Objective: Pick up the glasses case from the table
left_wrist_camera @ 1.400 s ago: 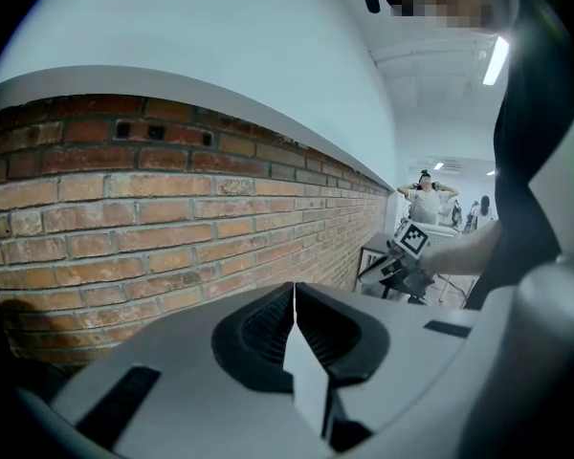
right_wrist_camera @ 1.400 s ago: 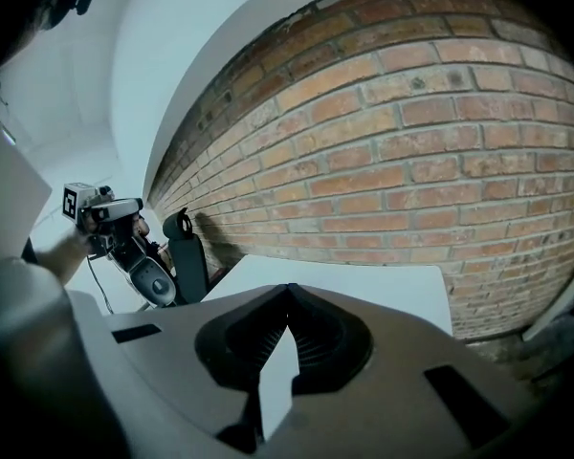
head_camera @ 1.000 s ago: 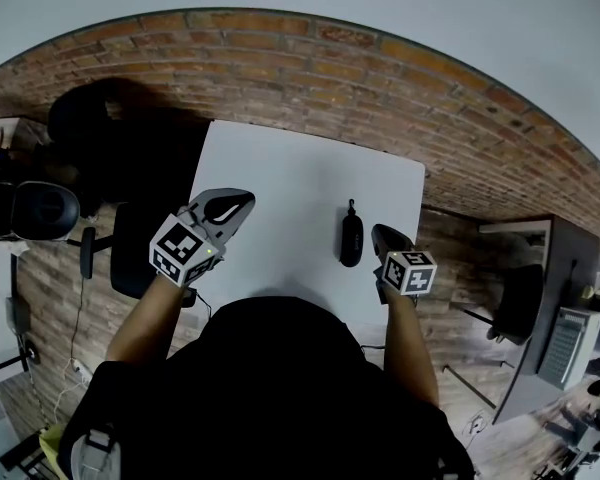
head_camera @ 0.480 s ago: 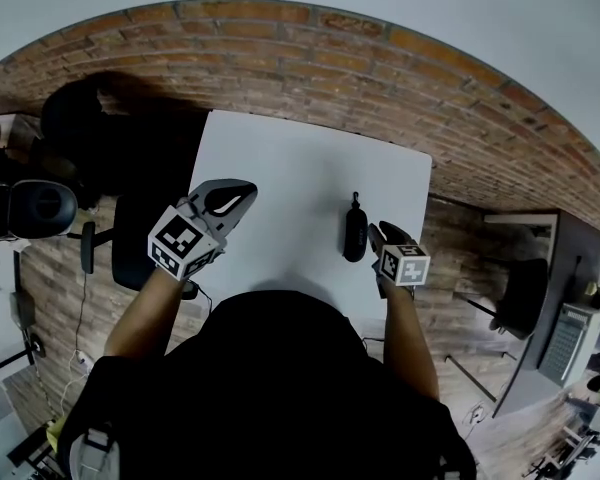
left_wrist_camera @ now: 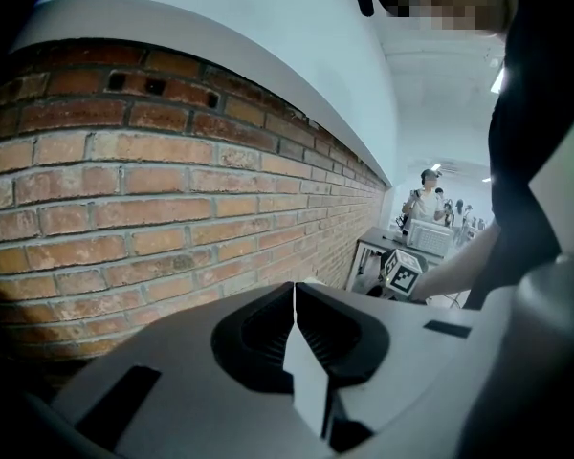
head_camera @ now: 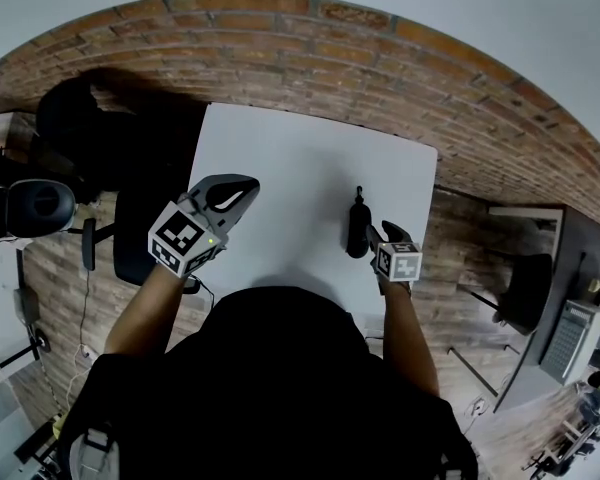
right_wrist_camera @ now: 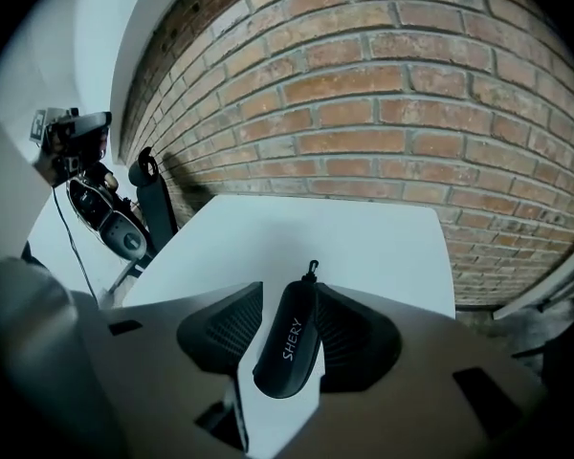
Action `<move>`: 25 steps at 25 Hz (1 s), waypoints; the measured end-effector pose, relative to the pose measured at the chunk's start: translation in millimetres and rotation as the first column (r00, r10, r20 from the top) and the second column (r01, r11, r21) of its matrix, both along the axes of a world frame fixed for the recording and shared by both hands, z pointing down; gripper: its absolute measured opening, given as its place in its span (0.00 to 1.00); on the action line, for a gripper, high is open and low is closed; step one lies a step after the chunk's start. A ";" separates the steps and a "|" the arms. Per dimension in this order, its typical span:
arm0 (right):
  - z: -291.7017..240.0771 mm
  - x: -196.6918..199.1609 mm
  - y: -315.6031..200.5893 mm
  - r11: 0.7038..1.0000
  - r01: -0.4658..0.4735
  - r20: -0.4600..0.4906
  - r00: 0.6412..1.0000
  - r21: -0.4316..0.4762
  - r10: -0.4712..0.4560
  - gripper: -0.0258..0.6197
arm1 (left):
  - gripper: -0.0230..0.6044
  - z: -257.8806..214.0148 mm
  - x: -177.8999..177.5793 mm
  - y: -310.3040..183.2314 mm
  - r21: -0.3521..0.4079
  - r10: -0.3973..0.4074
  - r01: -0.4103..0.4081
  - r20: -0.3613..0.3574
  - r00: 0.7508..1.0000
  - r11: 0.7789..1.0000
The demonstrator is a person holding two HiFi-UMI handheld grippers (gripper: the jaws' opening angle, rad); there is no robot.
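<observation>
The black glasses case (head_camera: 357,230) with white lettering lies on the white table (head_camera: 280,158), near its right side. My right gripper (head_camera: 372,238) has come down over the case's near end. In the right gripper view the case (right_wrist_camera: 292,338) lies between the two ribbed pads (right_wrist_camera: 220,328). The jaws have just been opening, and a strip of table shows between the left pad and the case. My left gripper (head_camera: 230,192) hovers over the table's left part, and in its own view the left gripper (left_wrist_camera: 295,299) has its pads closed together on nothing.
A brick wall (head_camera: 280,48) runs behind the table. A black office chair (head_camera: 75,118) stands at the left, with more seating beside it. A dark desk with equipment (head_camera: 550,298) stands at the right. Bare tabletop (right_wrist_camera: 364,232) stretches beyond the case.
My right gripper has sunk toward the table and closer to the case, and its jaws now stand either side of the case. The left gripper has hardly moved.
</observation>
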State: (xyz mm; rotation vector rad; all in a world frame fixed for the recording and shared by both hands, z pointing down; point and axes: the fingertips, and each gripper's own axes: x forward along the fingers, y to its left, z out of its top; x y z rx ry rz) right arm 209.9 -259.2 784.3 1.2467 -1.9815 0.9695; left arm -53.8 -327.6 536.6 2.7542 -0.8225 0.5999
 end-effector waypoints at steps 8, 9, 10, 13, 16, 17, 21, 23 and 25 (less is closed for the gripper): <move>37.9 -3.0 6.9 0.997 -0.023 0.028 0.999 -0.077 0.026 0.44 | 0.06 8.4 -1.5 -6.7 -0.020 -0.005 0.005 0.002 1.000 1.000; 42.0 -3.3 7.5 0.996 -0.023 0.027 0.999 -0.085 0.025 0.45 | 0.06 9.6 -1.4 -7.5 -0.022 -0.005 0.005 0.002 1.000 1.000; 45.7 -3.6 8.5 0.995 -0.022 0.026 0.999 -0.092 0.025 0.46 | 0.06 10.9 -0.8 -8.1 -0.024 -0.004 0.004 0.002 1.000 1.000; 56.9 -4.2 14.0 0.993 -0.019 0.021 1.000 -0.120 0.021 0.48 | 0.06 14.0 1.4 -9.1 -0.032 -0.002 0.002 0.001 1.000 0.999; 66.7 -4.5 16.5 0.990 -0.017 0.018 1.000 -0.143 0.020 0.50 | 0.06 16.9 1.8 -10.8 -0.040 -0.004 0.004 -0.002 1.000 0.999; 69.6 -5.2 16.6 0.989 -0.017 0.018 1.000 -0.148 0.020 0.50 | 0.06 18.2 1.2 -11.5 -0.042 -0.004 0.004 -0.001 1.000 0.999; 81.8 -8.6 17.9 0.985 -0.011 0.011 1.000 -0.170 0.013 0.54 | 0.06 24.2 -1.9 -13.6 -0.054 -0.005 0.006 0.005 1.000 0.999; 88.1 -10.6 18.6 0.983 -0.005 0.009 1.000 -0.184 0.007 0.56 | 0.06 27.8 -1.7 -13.4 -0.060 -0.004 0.004 0.007 1.000 0.998; 92.7 -13.3 17.9 0.982 0.000 0.009 1.000 -0.190 0.002 0.57 | 0.06 31.0 -0.7 -13.3 -0.065 0.000 0.001 0.010 1.000 0.998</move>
